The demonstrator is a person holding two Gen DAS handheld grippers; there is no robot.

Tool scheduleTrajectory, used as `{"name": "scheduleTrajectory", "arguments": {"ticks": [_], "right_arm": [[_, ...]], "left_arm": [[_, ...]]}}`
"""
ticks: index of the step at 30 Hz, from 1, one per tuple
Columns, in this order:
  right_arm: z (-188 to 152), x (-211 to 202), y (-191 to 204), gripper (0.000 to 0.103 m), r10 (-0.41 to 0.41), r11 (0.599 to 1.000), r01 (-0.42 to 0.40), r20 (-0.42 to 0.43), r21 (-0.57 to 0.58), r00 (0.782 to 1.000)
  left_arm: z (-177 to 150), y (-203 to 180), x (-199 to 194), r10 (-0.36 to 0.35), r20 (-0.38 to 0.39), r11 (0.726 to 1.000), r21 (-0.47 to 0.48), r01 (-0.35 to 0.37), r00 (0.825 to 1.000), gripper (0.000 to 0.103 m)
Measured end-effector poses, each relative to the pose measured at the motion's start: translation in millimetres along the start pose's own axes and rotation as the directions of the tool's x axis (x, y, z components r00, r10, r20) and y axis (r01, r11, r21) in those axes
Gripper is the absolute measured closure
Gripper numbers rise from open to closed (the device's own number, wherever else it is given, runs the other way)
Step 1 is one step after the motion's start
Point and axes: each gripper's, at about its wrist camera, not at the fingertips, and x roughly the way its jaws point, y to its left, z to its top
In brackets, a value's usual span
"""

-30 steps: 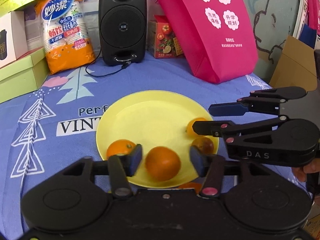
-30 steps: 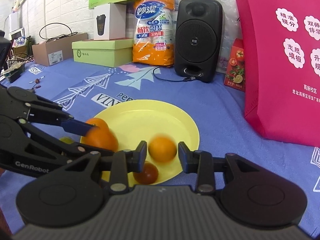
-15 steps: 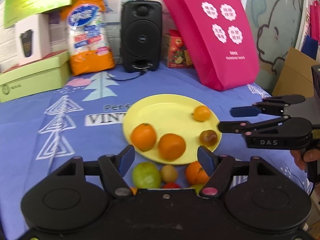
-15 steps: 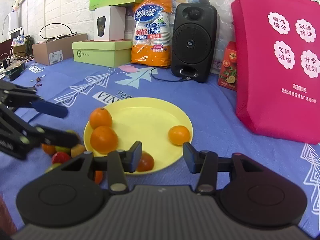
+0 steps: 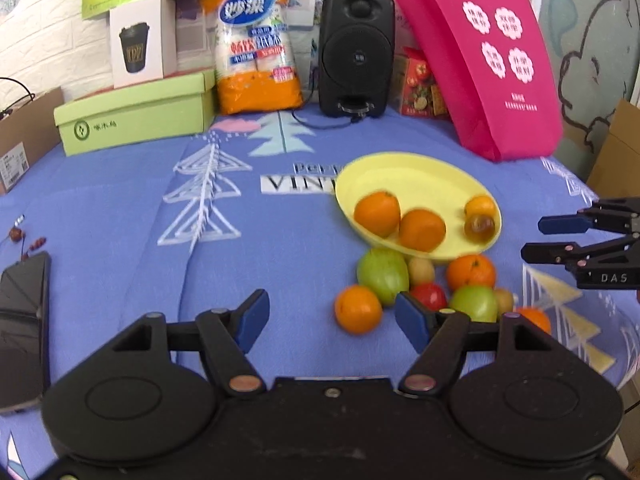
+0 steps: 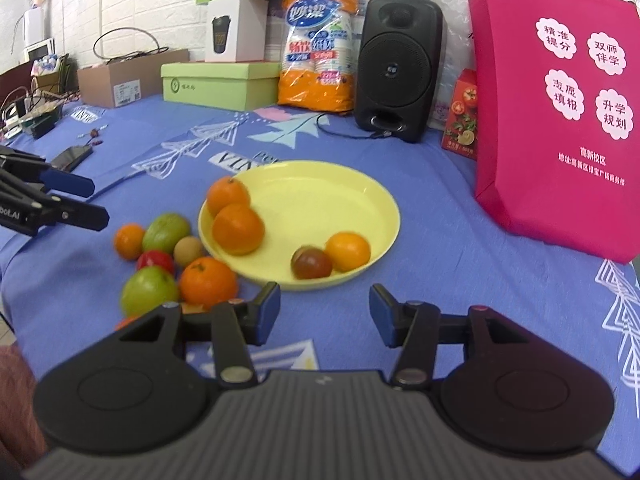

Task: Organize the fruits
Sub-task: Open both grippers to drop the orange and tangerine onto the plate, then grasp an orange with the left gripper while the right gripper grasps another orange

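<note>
Loose orange (image 5: 358, 309) just beyond left tool (image 5: 331, 320)

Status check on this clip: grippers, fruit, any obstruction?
Left gripper open, empty. Right gripper open, empty. Yellow plate holds four fruits; loose fruit pile beside it on the cloth. Nothing blocking.

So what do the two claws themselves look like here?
Both are black plastic linkage claws with blue finger pads and round pivot housings. The left claw carries white "bot.AI" lettering, seen from the right wrist; the right claw reads "DAS". No cables show.
</note>
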Motion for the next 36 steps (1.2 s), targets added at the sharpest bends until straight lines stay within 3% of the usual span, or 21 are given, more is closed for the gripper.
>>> {"name": "scheduleTrajectory", "arguments": {"ticks": [7, 19, 29, 33, 36], "right_arm": [[-19, -5, 17, 0.049, 0.029, 0.999, -0.030, -0.045, -0.032, 0.999], [-38, -23, 43, 0.049, 0.135, 0.985, -0.140, -0.055, -0.097, 0.989], [-38, -26, 68, 0.046, 0.243, 0.946, -0.254, -0.075, -0.201, 0.967], [-37, -18, 76, 0.041, 0.256, 0.944, -0.265, -0.073, -0.194, 0.964], [-35, -13, 79, 0.041, 0.261, 0.944, -0.270, -0.069, -0.192, 0.963]], "left_arm": [[-19, -7, 14, -0.007, -0.037, 1.000, 0.006, 0.007, 0.999, 0.033], [-18, -20, 39, 0.030, -0.037, 0.998, 0.055, -0.028, 0.999, 0.030], [-12, -19, 48, 0.028, -0.029, 0.998, 0.064, -0.026, 0.999, 0.029], [-11, -19, 50, 0.019, -0.026, 0.997, 0.073, -0.017, 0.999, 0.031], [-10, -20, 50, -0.002, -0.020, 0.997, 0.082, 0.003, 1.000, 0.039]]}}
